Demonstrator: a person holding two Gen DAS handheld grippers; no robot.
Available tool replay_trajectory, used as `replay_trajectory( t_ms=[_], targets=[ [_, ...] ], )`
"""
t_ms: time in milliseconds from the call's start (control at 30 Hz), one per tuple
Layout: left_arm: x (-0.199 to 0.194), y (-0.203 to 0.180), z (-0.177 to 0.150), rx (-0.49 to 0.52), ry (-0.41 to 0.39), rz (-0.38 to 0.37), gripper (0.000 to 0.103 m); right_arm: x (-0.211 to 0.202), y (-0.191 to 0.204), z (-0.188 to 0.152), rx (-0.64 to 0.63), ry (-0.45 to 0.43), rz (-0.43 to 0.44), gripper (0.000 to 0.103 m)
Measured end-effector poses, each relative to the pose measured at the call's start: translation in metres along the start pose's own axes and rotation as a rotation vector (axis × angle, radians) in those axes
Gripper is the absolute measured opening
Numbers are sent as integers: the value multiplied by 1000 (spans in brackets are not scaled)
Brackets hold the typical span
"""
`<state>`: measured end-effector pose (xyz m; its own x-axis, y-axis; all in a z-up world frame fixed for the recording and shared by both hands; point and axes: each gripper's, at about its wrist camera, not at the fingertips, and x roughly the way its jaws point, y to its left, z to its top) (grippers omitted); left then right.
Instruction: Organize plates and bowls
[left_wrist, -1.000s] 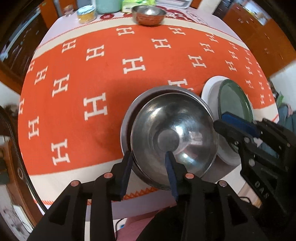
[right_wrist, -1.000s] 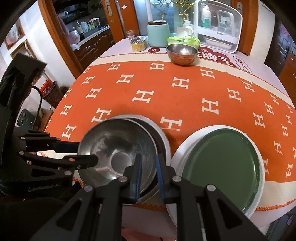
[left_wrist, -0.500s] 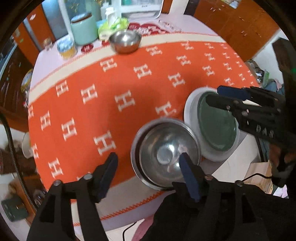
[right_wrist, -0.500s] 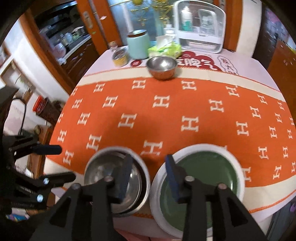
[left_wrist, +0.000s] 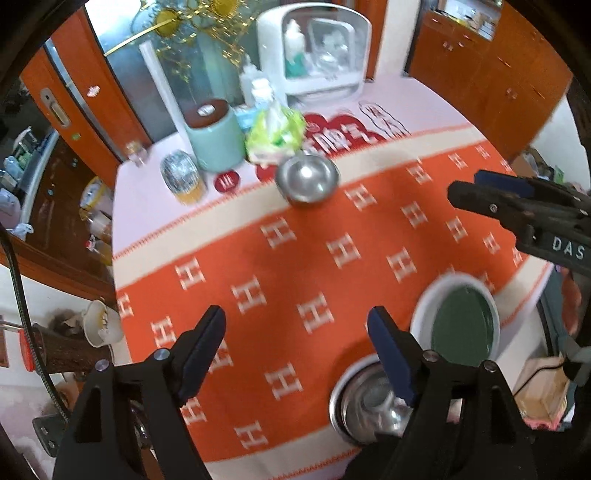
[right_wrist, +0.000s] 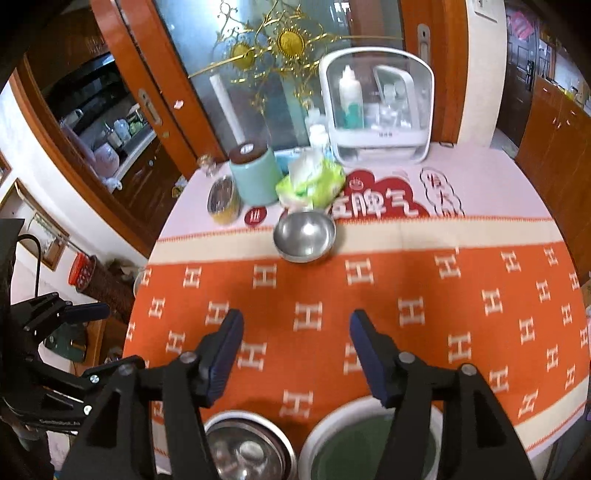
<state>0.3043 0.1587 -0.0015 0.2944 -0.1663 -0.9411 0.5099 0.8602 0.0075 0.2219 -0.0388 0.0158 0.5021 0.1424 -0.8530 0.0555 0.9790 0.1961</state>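
- Grippers up and away: the left gripper (left_wrist: 295, 328) hangs high over the orange H-patterned tablecloth (left_wrist: 295, 266), jaws spread wide and empty, where a second ago they straddled the bowl rim.
- Same on the other side: the right gripper (right_wrist: 295, 332) is released too, fingers far apart, gripping nothing; a second ago they were pinched close at the bowl's edge.
- Stacked steel bowls (left_wrist: 365, 402) sit nested at the near table edge, left alone, now small and low in the left view, partly behind the right-hand finger.
- Right beside them, a green plate on a white plate (left_wrist: 461, 325) rests near the cloth's cream border; the two stacks lie side by side, just apart.
- Both wrist views have swung upward, so the far side of the table shows far more than before.
- One small steel bowl (right_wrist: 304, 236) stands alone on the cream border at the far side, well apart from the stacks.
- Behind it sit a mint-green canister with a brown lid (right_wrist: 255, 173) and a green tissue pack (right_wrist: 312, 182).
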Motion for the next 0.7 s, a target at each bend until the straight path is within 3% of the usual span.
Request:
replay_trajectory(
  t_ms=[167, 300, 567, 700],
  targets=[
    [18, 12, 33, -49, -7, 60, 78, 12, -8, 31, 17, -35, -8, 60],
    [37, 20, 47, -88, 5, 30, 78, 29, -23, 45, 64, -46, -15, 61],
    [86, 31, 70, -156, -46, -47, 78, 81, -60, 52, 245, -25, 28, 61],
    [111, 33, 75, -174, -89, -39, 78, 114, -76, 48, 332, -15, 51, 61]
  ],
)
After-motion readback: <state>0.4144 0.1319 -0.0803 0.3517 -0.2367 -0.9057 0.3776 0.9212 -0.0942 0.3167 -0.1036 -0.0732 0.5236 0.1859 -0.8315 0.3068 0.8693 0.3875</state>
